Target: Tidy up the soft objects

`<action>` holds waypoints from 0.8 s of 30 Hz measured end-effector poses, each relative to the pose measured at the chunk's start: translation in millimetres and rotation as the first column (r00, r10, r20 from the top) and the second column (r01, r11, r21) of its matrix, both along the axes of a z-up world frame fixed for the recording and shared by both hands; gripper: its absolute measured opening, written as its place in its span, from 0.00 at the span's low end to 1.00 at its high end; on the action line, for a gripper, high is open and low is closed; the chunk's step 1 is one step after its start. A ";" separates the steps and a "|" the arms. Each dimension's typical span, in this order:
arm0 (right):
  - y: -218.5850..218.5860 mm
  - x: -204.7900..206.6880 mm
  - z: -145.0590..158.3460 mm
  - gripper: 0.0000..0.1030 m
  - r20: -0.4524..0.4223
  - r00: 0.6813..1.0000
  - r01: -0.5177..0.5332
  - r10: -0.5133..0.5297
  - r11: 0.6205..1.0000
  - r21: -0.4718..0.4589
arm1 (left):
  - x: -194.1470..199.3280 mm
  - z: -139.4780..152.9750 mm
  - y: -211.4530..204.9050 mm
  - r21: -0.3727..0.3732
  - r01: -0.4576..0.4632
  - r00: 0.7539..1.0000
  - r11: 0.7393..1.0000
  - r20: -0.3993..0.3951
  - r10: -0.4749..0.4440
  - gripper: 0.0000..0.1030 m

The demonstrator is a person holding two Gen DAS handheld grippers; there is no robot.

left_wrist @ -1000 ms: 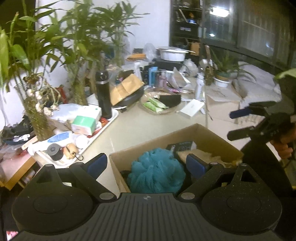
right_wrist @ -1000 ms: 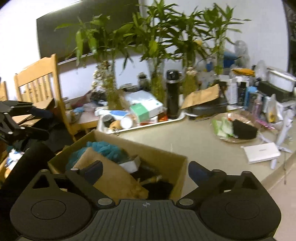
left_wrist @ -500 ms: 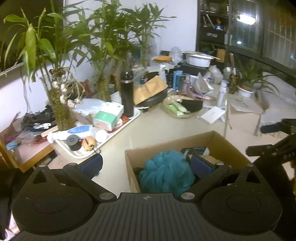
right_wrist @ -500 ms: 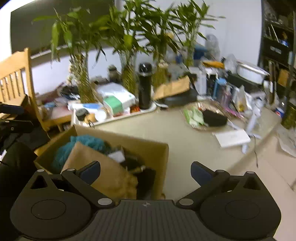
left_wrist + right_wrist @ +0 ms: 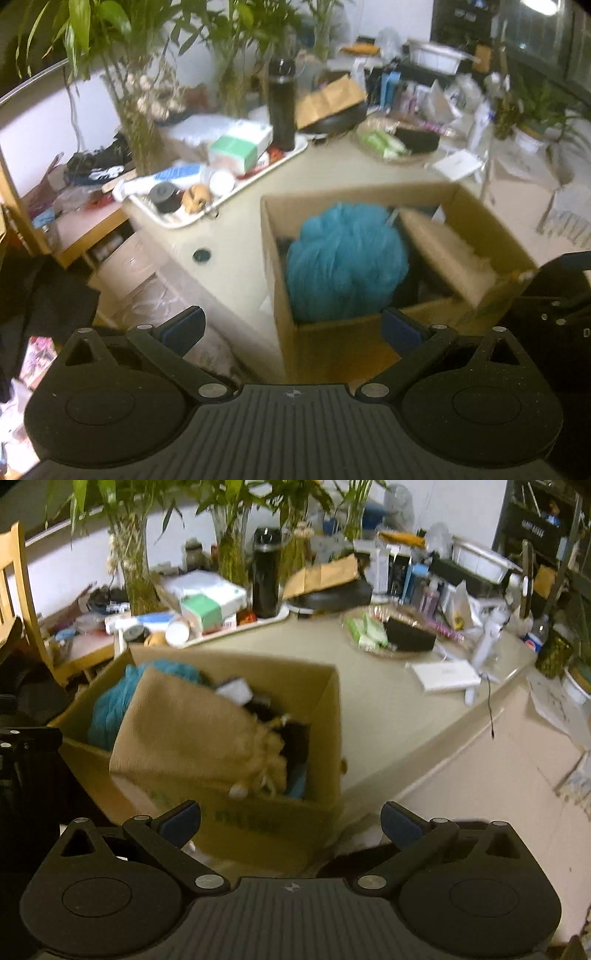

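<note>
I saw a matt cardboard box (image 5: 332, 343), a fluffy teal mesh pouf (image 5: 347, 258), a coarse-woven tan cloth bag (image 5: 192, 727) and a glossy black flask (image 5: 266, 576)

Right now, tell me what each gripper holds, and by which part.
Nothing is held. The left gripper and right gripper are both open, empty, above the cardboard box.

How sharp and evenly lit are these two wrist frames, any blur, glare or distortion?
Left wrist view: motion-smeared; the teal mesh bath puff and open cardboard box have soft edges, and a ceiling light flares at top right. Right wrist view: slightly crisper, though the tan ribbed cloth pouch is smeared. Both show fisheye bending and dark corners.
</note>
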State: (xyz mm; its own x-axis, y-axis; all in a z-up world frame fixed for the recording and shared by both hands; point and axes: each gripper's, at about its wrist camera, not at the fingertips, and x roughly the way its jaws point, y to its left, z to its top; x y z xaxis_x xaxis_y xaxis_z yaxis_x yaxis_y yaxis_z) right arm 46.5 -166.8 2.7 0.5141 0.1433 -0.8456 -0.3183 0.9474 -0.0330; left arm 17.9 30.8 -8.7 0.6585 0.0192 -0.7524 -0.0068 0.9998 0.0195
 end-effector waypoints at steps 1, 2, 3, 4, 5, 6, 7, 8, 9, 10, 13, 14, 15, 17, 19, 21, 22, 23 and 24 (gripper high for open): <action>1.7 -1.8 -2.5 1.00 -0.010 1.000 0.000 0.000 1.000 -0.006 | -1.5 -2.8 -1.0 0.013 -0.007 1.000 1.000 -0.013 0.008 1.00; 3.6 -3.9 -5.1 1.00 -0.021 1.000 0.000 0.000 1.000 -0.011 | -2.6 -4.6 -2.5 0.026 -0.013 1.000 1.000 -0.024 0.013 1.00; 5.2 -5.1 -8.5 1.00 -0.034 0.999 0.000 0.000 1.000 -0.016 | -3.9 -6.4 -3.8 0.033 -0.011 0.999 0.999 -0.034 0.012 1.00; 6.3 -6.0 -10.9 1.00 -0.045 0.999 0.003 -0.004 1.000 -0.019 | -5.4 -8.6 -5.0 0.032 -0.002 0.999 0.999 -0.045 0.003 1.00; 6.6 -6.9 -13.3 1.00 -0.053 0.999 0.009 -0.010 1.000 -0.022 | -6.8 -11.2 -5.8 0.027 0.004 0.998 1.000 -0.057 -0.003 1.00; 6.7 -8.0 -15.8 1.00 -0.063 0.998 0.016 -0.018 1.000 -0.023 | -7.9 -13.6 -7.0 0.023 0.004 0.998 1.000 -0.068 -0.002 1.00; 6.5 -8.5 -16.9 1.00 -0.070 0.997 0.021 -0.023 1.000 -0.022 | -9.7 -15.7 -7.8 0.021 0.001 0.997 1.000 -0.076 0.000 1.00; 6.2 -9.4 -18.3 1.00 -0.077 0.997 0.028 -0.029 0.999 -0.021 | -11.1 -17.5 -8.4 0.021 -0.001 0.997 1.000 -0.083 0.003 1.00; 6.0 -10.0 -19.4 1.00 -0.082 0.996 0.034 -0.036 0.999 -0.021 | -12.1 -19.2 -9.5 0.022 -0.003 0.996 1.000 -0.091 0.005 1.00; 5.7 -10.1 -20.0 1.00 -0.085 0.996 0.037 -0.039 0.999 -0.021 | -13.5 -21.0 -10.0 0.024 -0.004 0.995 1.000 -0.099 0.007 1.00; 4.7 -11.1 -22.0 1.00 -0.095 0.995 0.039 -0.040 0.999 -0.021 | -14.1 -25.4 -12.9 0.022 -0.003 0.993 1.000 -0.117 0.005 1.00; 4.3 -11.6 -22.2 1.00 -0.096 0.994 0.040 -0.042 0.999 -0.021 | -14.3 -26.1 -13.6 0.020 -0.002 0.993 1.000 -0.121 0.004 1.00; 3.7 -11.5 -22.4 1.00 -0.096 0.994 0.042 -0.044 0.999 -0.020 | -14.0 -26.6 -14.0 0.018 -0.003 0.992 1.000 -0.124 0.005 1.00; 2.9 -10.8 -22.9 1.00 -0.101 0.994 0.047 -0.048 0.999 -0.015 | -13.8 -27.8 -15.0 0.016 -0.004 0.992 1.000 -0.128 0.006 1.00; 3.0 -10.4 -23.0 1.00 -0.104 0.993 0.049 -0.050 0.999 -0.013 | -13.2 -29.0 -15.8 0.016 -0.003 0.991 1.000 -0.133 0.005 1.00; 3.0 -10.3 -23.1 1.00 -0.105 0.993 0.049 -0.050 0.999 -0.016 | -12.8 -29.6 -16.7 0.017 -0.002 0.991 1.000 -0.137 0.004 1.00; 2.9 -10.4 -23.0 1.00 -0.105 0.993 0.050 -0.051 0.999 -0.015 | -12.6 -29.9 -16.7 0.018 -0.003 0.990 1.000 -0.139 0.005 1.00; 1.6 -10.0 -23.4 1.00 -0.107 0.993 0.052 -0.053 0.999 -0.012 | -12.3 -30.2 -16.6 0.018 -0.005 0.990 1.000 -0.141 0.007 1.00; 0.9 -9.8 -23.7 1.00 -0.110 0.992 0.055 -0.055 0.998 -0.009 | -12.1 -30.5 -16.5 0.018 -0.007 0.990 1.000 -0.142 0.009 1.00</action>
State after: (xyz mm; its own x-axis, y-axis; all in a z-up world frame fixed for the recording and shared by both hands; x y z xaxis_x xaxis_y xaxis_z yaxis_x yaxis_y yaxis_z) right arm 36.7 -165.9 -21.0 0.4247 0.1122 -0.8983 -0.2675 0.9635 -0.0061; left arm 5.8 14.3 -39.2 0.5446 0.0378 -0.8378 -0.0106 0.9992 0.0382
